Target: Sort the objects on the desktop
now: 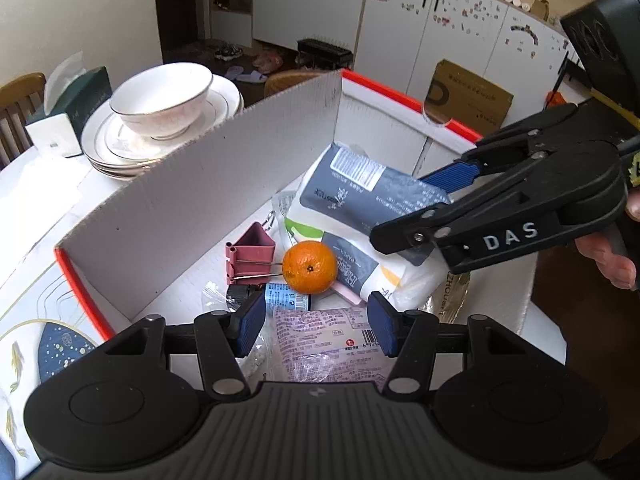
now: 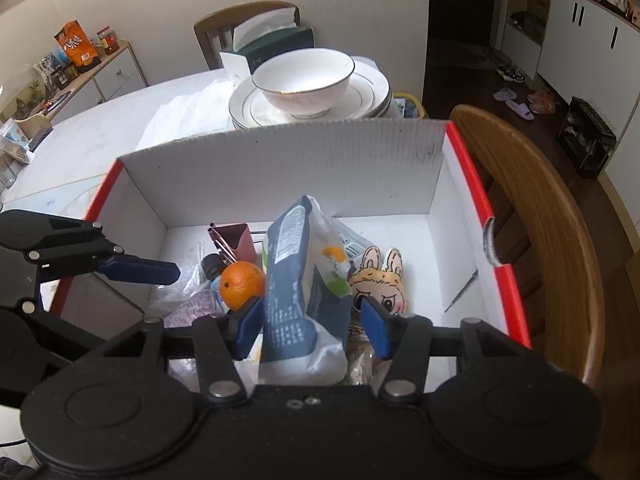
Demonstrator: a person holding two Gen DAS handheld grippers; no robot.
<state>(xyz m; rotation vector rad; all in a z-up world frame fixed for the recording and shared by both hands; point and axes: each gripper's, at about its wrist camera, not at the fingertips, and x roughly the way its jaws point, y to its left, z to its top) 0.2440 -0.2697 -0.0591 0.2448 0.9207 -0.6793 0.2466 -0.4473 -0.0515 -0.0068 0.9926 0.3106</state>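
**Two grippers over the box, right one straddling the tissue pack**

Both grippers sit above the white cardboard box [image 2: 280,168] with red edges, on the table [image 2: 120,120].

Right gripper [image 2: 308,326]: fingers apart, blue pads either side of the grey-and-white tissue pack [image 2: 300,280]. Left pad [image 2: 250,324] looks against the pack's side; right pad [image 2: 376,328] shows a gap to it. Can't tell for certain whether the pack is pinched. Pack stands tilted, leaning over the other contents. From the left wrist view the right gripper [image 1: 424,204] comes in from the right, with the pack [image 1: 372,200] at its fingertips.

Left gripper [image 1: 316,326]: fingers apart, nothing between them. It hangs over a pink printed plastic packet [image 1: 332,344] on the box floor. In the right wrist view one of its blue fingers [image 2: 140,270] pokes over the box's left wall.

Box contents:
- orange [image 1: 310,267], near the middle, just beside the tissue pack
- pink binder clips [image 1: 252,256], touching the orange's left side
- small bottle with a blue label [image 1: 286,298], lying down just below the orange
- bunny-eared plush face [image 2: 380,284], right of the pack

Behind the box: white bowl [image 2: 304,80] on stacked plates [image 2: 368,92], a green tissue box [image 2: 276,40] further back. Wooden chair [image 2: 540,220] at the box's right side.
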